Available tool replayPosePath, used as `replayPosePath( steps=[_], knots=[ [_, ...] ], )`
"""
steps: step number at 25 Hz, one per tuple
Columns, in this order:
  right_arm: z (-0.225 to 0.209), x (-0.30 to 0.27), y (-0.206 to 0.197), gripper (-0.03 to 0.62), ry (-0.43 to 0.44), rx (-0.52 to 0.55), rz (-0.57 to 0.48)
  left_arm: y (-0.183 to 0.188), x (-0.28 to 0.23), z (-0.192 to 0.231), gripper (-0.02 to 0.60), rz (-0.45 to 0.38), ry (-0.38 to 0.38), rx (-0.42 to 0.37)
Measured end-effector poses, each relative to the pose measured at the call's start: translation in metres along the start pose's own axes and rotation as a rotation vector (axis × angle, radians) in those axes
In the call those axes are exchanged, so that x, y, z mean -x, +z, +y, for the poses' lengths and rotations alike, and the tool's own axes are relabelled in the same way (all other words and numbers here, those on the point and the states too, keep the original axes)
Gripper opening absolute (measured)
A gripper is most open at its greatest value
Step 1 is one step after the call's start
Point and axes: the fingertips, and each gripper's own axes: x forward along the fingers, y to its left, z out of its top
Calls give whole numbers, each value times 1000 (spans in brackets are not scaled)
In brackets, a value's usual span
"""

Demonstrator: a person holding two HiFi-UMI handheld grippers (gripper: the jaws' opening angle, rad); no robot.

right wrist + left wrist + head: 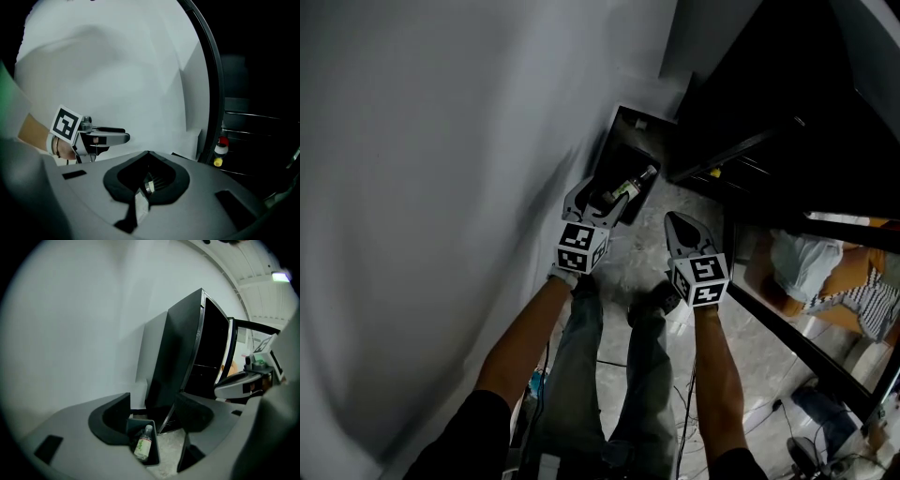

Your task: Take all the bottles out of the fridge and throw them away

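Bottle (143,444) binned, fridge (255,140) next
Left gripper (152,414) jaws spread above bin (155,448); right gripper (149,153) jaws pressed together, empty, should open before reaching shelf bottles (221,149)

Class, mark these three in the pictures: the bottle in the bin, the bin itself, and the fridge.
bottle (141,446): left gripper view, on its green-printed label.
bin (630,150): head view, on its dark inner wall.
fridge (180,357): left gripper view, on its dark side panel.

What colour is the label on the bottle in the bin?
Label: white with green; left gripper view.
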Motion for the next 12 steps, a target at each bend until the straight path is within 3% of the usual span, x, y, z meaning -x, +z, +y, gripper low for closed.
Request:
replayPosePath(
  steps=[5, 9, 12],
  knots=[
    [2, 27, 8, 8, -14, -25, -6, 14, 25, -15, 180, 10, 11, 4],
    [2, 67, 38, 8, -34, -57, -33, 52, 52, -37, 58, -2, 27, -5],
    [4, 102, 67, 8, -51, -75, -61, 87, 73, -58, 11, -2, 17, -13]
  ],
)
